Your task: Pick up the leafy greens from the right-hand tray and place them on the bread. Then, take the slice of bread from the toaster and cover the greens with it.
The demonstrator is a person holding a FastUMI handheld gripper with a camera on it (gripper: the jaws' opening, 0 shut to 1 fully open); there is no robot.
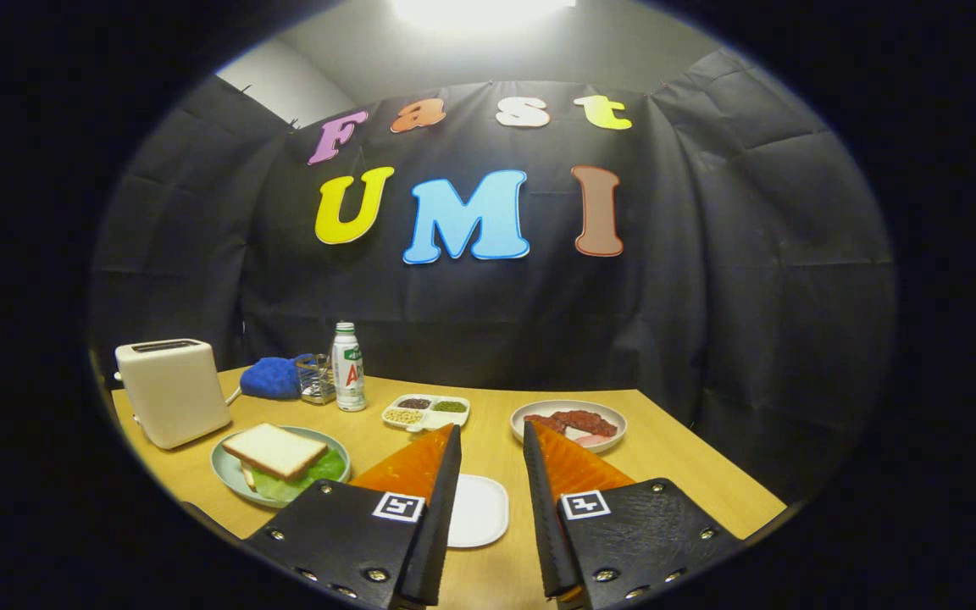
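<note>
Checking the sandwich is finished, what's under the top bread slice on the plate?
Leafy greens poke out under the bread slice; anything beneath them is covered. Gripper open, holding nothing.

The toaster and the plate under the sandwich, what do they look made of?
The boxy cream toaster looks like matte plastic: smooth with soft, dull highlights. The round pale green plate seems glazed ceramic or melamine, judging by its slight rim sheen. The tool hangs open, holding nothing.

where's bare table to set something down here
Bare wood lies beyond the gripper, between the divided dish and meat plate; its fingers are open, holding nothing. The white tray sits empty. Crowded: toaster, sandwich plate, bottle.
</note>
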